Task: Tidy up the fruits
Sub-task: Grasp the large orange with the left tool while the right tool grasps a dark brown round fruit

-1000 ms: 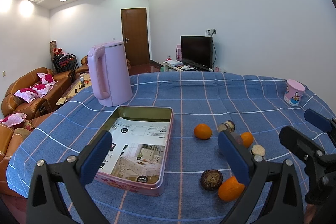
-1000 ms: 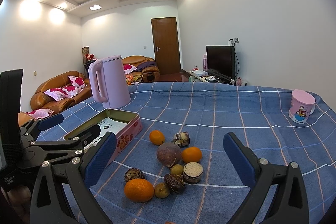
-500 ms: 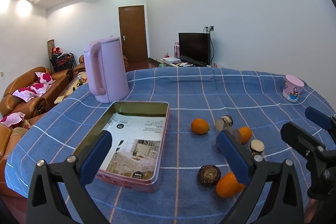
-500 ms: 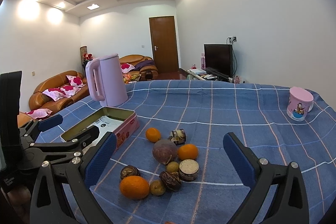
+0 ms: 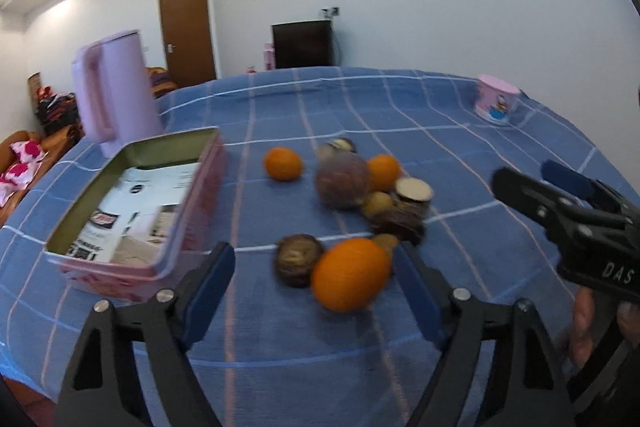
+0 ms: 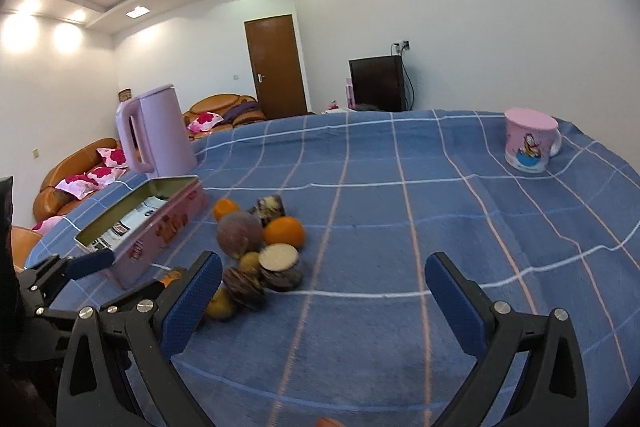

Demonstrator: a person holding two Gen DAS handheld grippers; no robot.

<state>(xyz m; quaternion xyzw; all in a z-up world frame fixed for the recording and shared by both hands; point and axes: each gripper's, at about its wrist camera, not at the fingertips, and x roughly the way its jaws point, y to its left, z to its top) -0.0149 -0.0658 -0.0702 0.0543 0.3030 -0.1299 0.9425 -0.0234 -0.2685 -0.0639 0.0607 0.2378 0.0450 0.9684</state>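
A cluster of fruit lies on the blue checked tablecloth (image 5: 400,115): a near orange (image 5: 350,273), a brown round fruit (image 5: 298,259), a purple fruit (image 5: 342,179), two more oranges (image 5: 282,163) and cut pieces (image 5: 414,189). An open pink tin (image 5: 132,203) stands to their left. My left gripper (image 5: 316,291) is open, its fingers either side of the near orange. My right gripper (image 6: 324,291) is open and empty, just right of the fruit cluster (image 6: 260,243); it also shows in the left wrist view (image 5: 560,195).
A lilac kettle (image 5: 112,87) stands behind the tin (image 6: 152,227). A pink cartoon mug (image 6: 528,143) stands at the far right of the table. Sofas, a door and a TV are beyond the table.
My left gripper has moved forward, right and down, so the near orange and brown fruit now sit between its fingers. My right gripper has shifted right of the cluster.
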